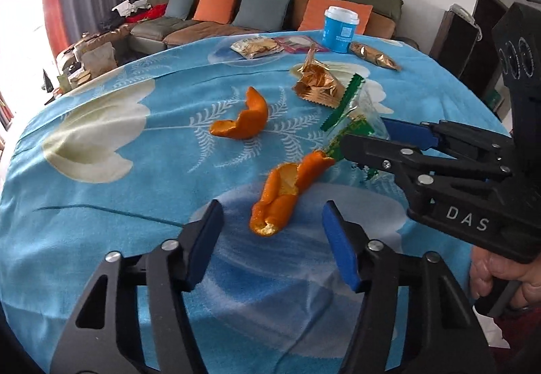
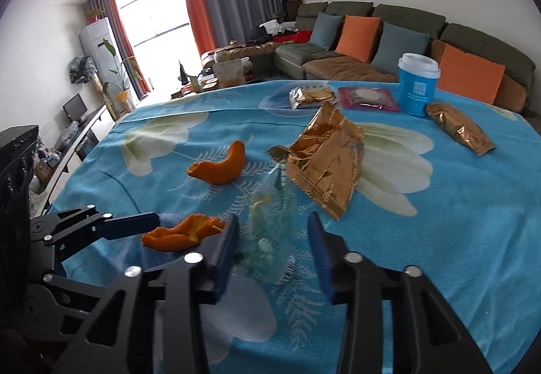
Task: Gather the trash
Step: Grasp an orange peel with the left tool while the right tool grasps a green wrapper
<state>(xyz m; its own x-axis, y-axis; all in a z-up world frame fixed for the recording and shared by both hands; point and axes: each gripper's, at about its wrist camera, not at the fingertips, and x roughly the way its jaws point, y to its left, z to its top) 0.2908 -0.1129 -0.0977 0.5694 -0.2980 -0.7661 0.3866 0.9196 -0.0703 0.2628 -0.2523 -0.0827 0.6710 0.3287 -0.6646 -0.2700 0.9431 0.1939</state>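
A long curled orange peel (image 1: 277, 198) lies on the blue flowered cloth (image 1: 101, 221), between the pads of my left gripper (image 1: 272, 208). The pads stand apart from it on both sides, so this gripper is open. My right gripper (image 2: 273, 218) straddles a clear wrapper with green print (image 2: 270, 232); a gap shows at each pad. In the left wrist view the right gripper (image 1: 363, 132) reaches in from the right over that wrapper (image 1: 351, 110). A second peel (image 1: 243, 120) lies farther back, and a crumpled gold wrapper (image 2: 324, 164) beside it.
At the far side of the table stand a blue cup with a white lid (image 2: 417, 86), a gold packet (image 2: 458, 130), a pink packet (image 2: 368, 98) and a snack bag (image 2: 311, 96). A sofa with cushions (image 2: 358, 32) lies beyond. A hand (image 1: 497, 276) holds the right gripper.
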